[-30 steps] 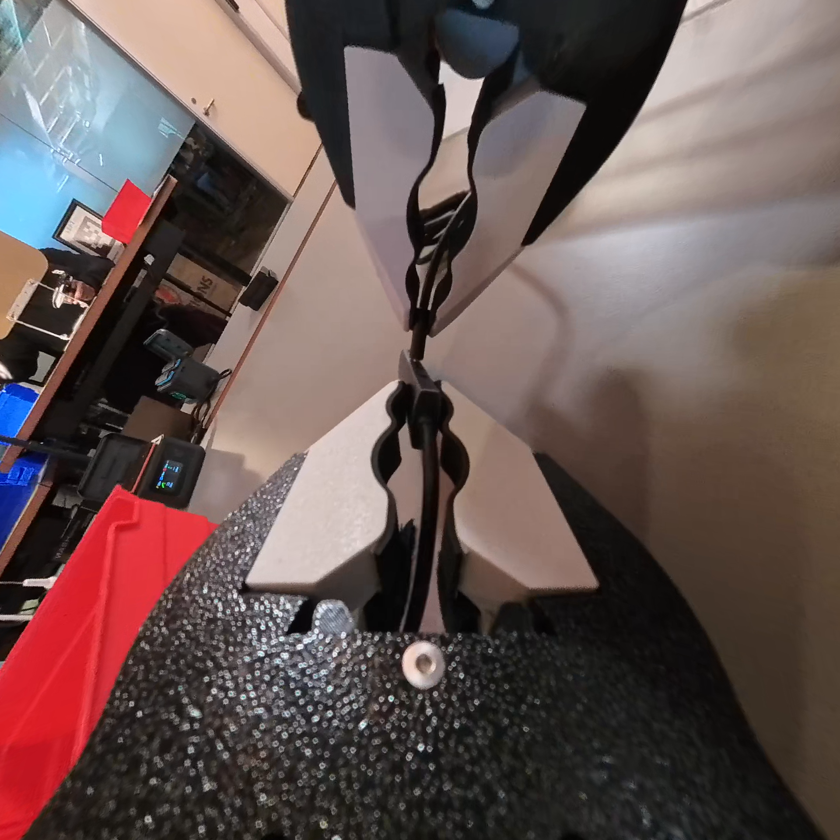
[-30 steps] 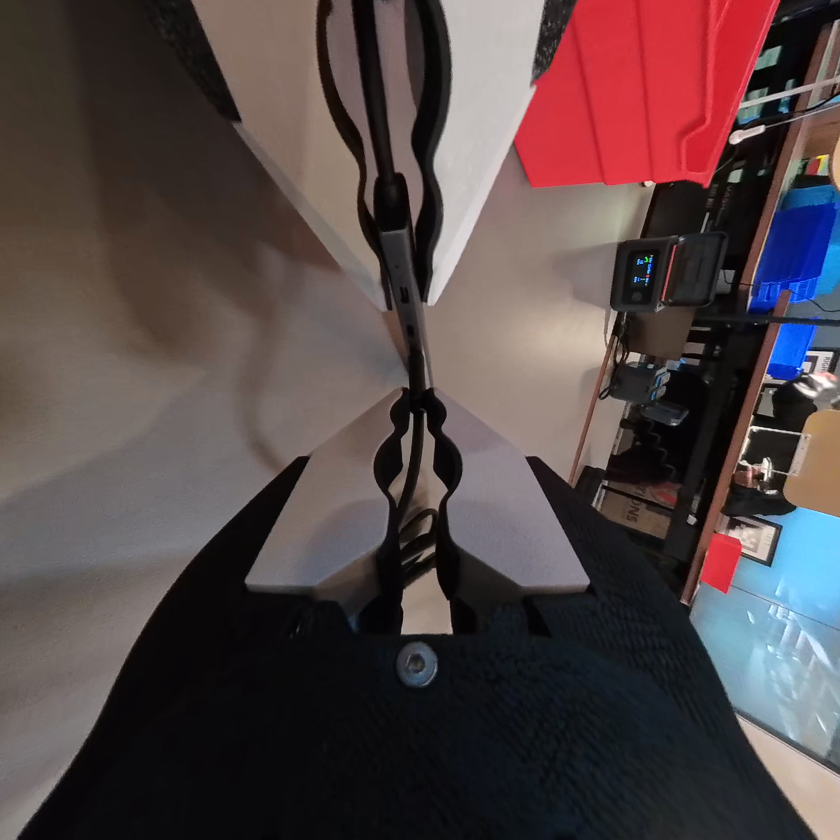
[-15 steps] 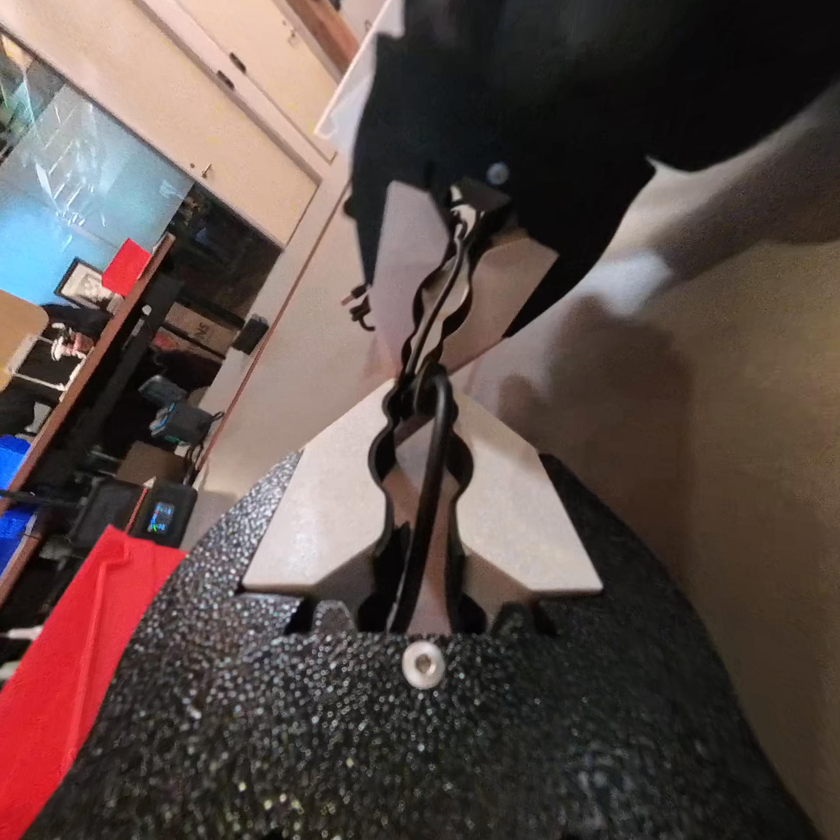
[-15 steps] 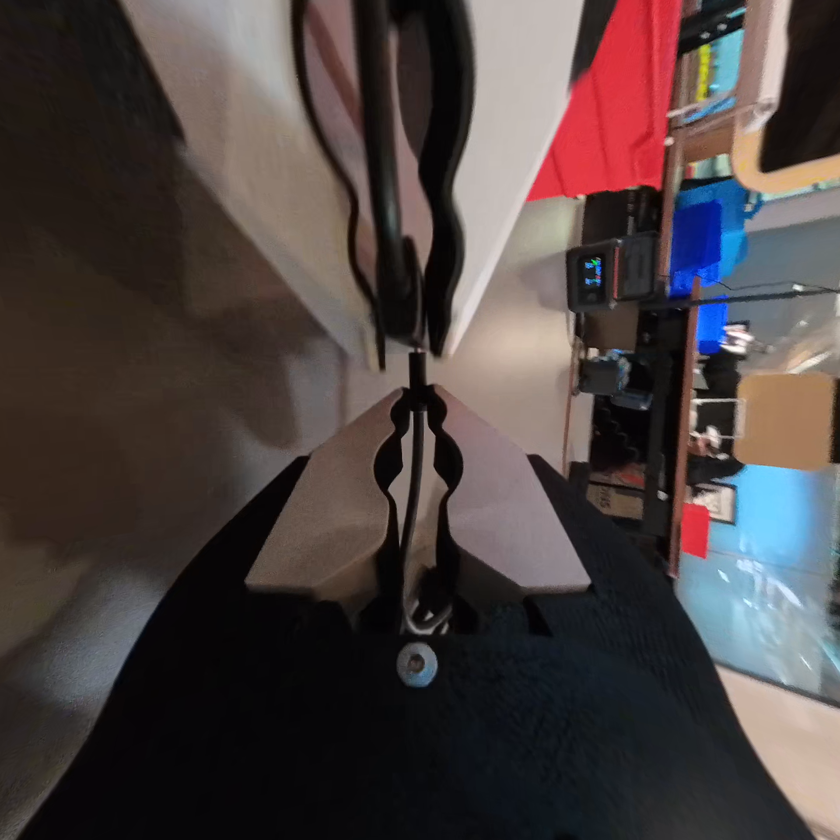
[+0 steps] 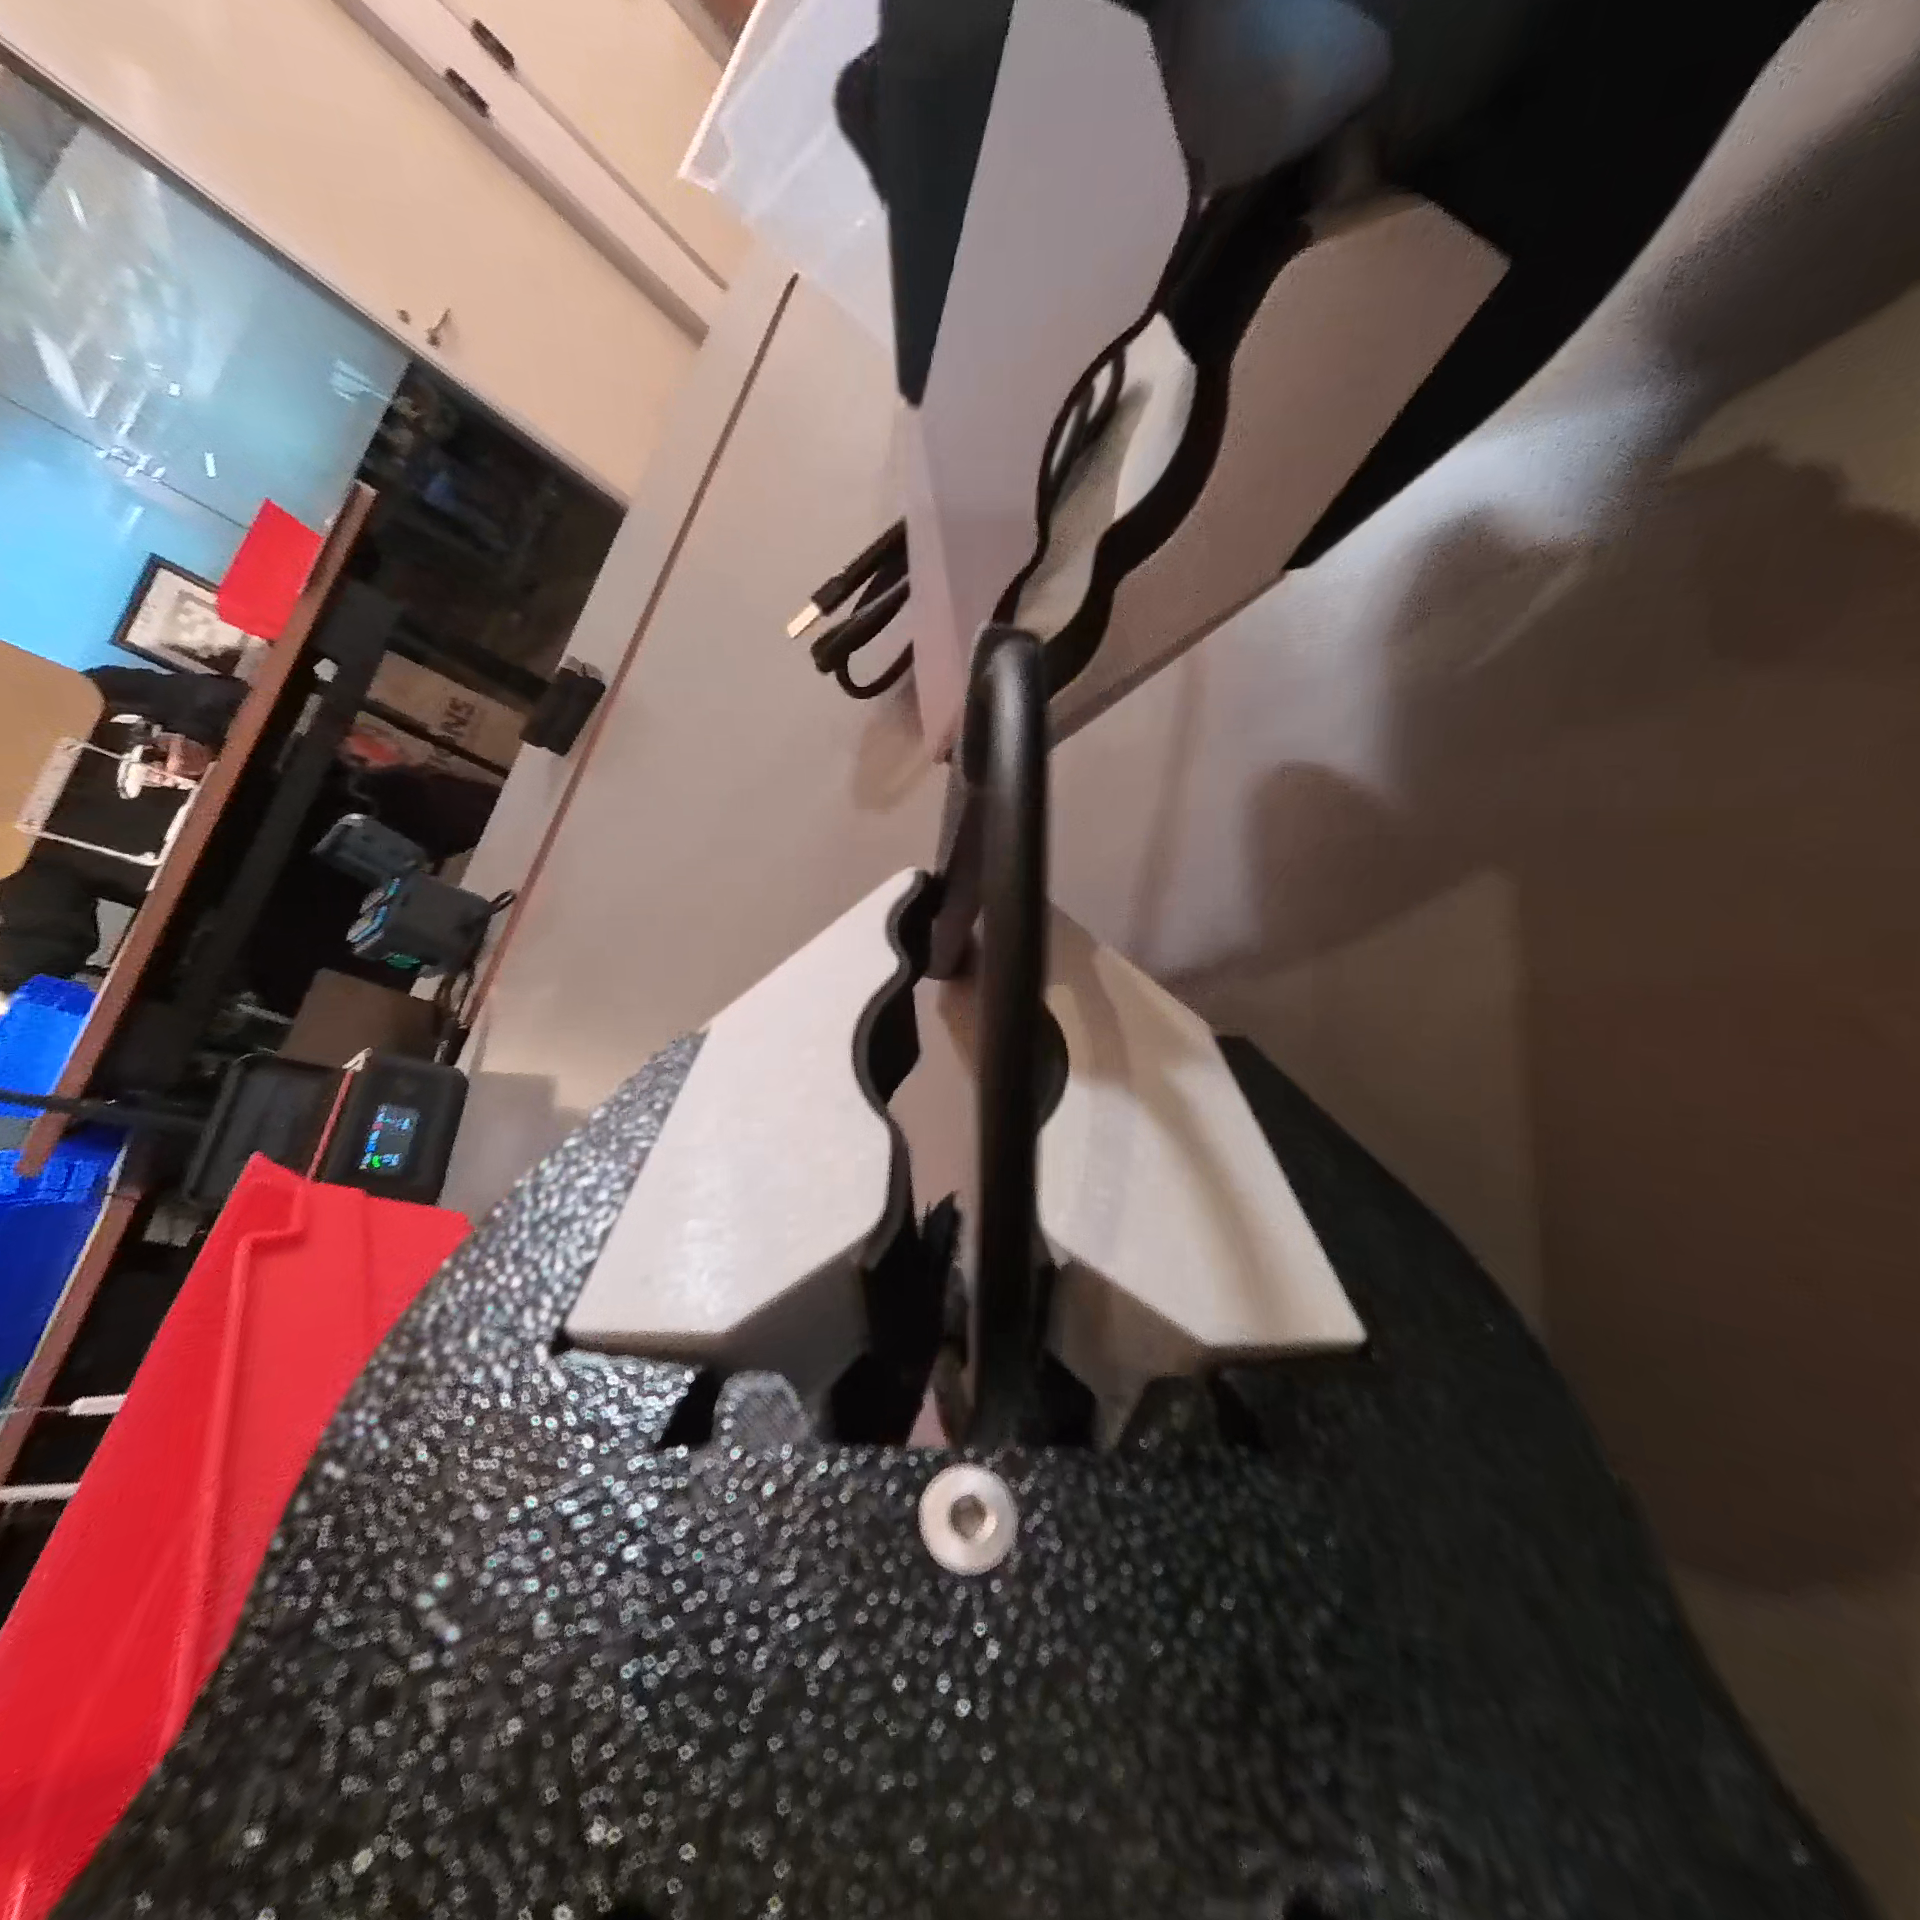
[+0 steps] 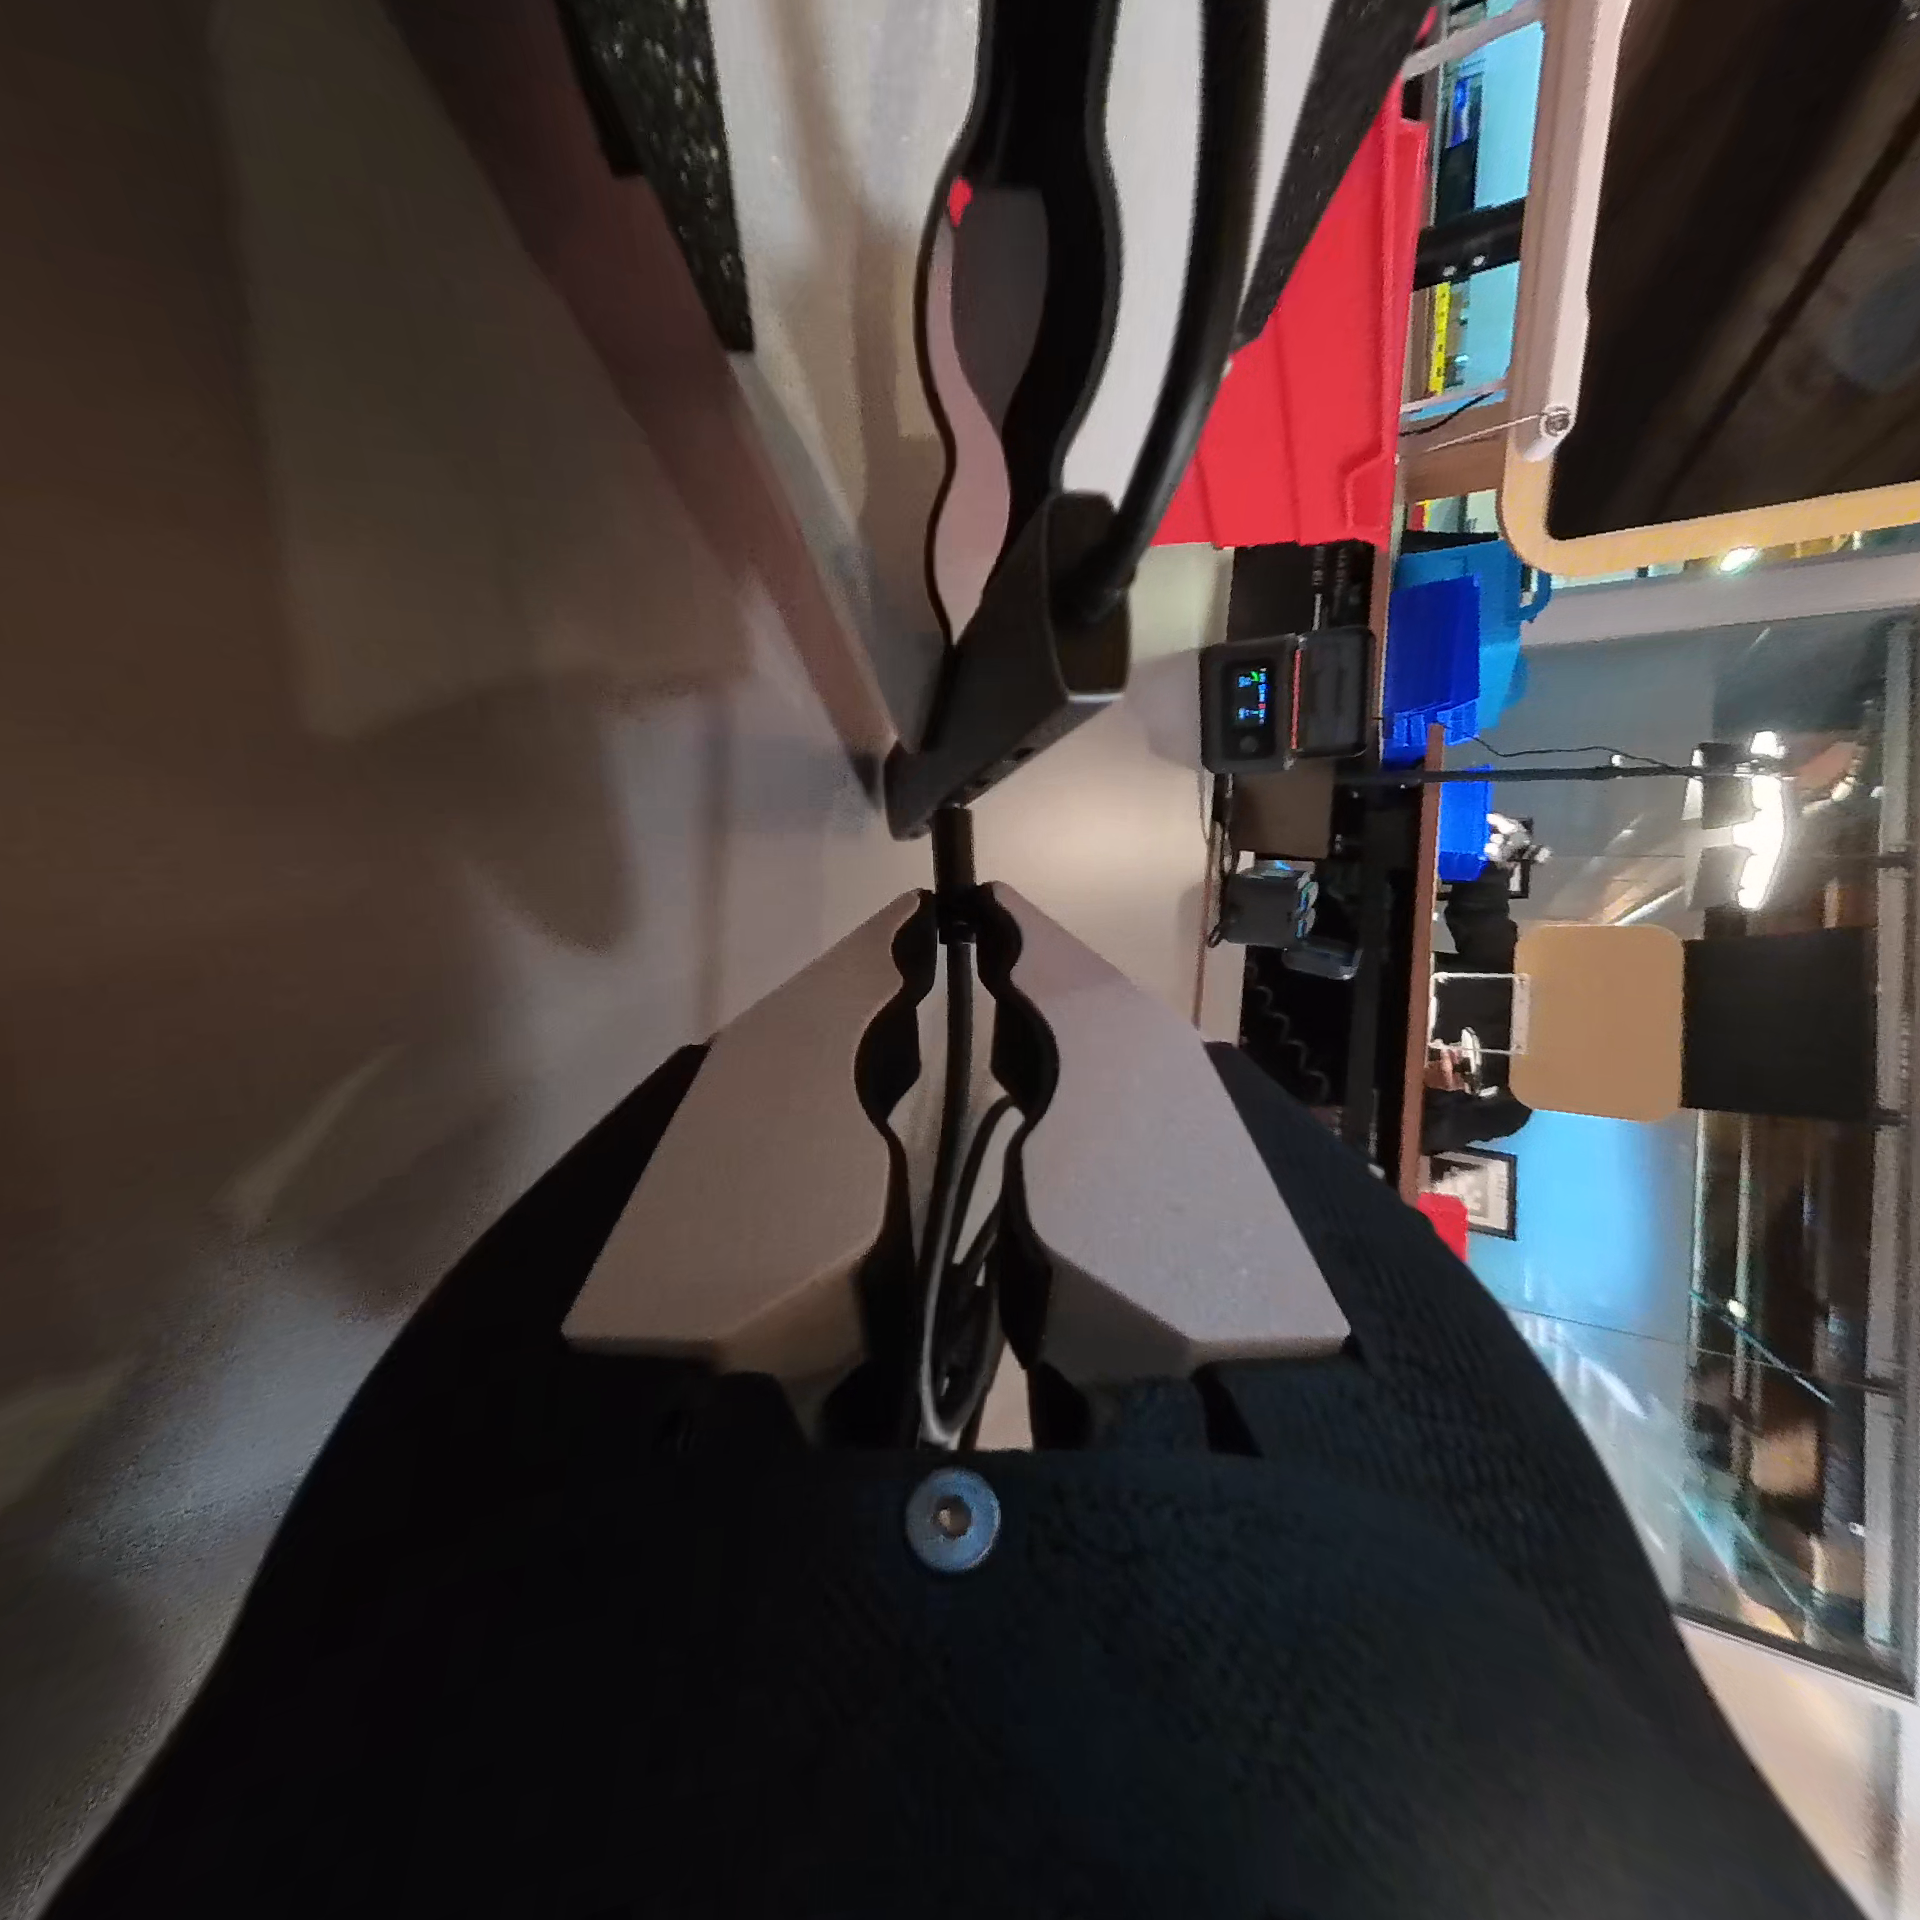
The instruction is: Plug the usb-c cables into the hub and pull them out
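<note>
In the left wrist view my left gripper (image 5: pixel 966 914) is shut on the thin grey hub (image 5: pixel 954 914), seen edge-on at the fingertips. The hub's own black lead (image 5: pixel 1008 831) loops up and runs back between the fingers. In the right wrist view my right gripper (image 6: pixel 956 899) is shut on the black usb-c cable (image 6: pixel 961 1039) just behind its plug (image 6: pixel 953 847). The plug's tip meets the edge of the tilted dark hub (image 6: pixel 1023 665). I cannot tell whether it sits in a port. The right gripper (image 5: pixel 997 665) faces the left one, tip to tip.
A red bin (image 5: pixel 208 1403) lies left of the left gripper and shows in the right wrist view (image 6: pixel 1309 364). A black device with a small screen (image 6: pixel 1278 696) stands at the beige table's (image 5: pixel 727 520) edge. Loose black cables (image 5: pixel 852 623) lie on the table. Only a small space, under 4 cm, lies between the two pairs of fingers.
Both grippers have kept their grasps. The hub, in line with the plug a second ago, now stands tilted against it. The right gripper has drawn up and away in the left wrist view.
</note>
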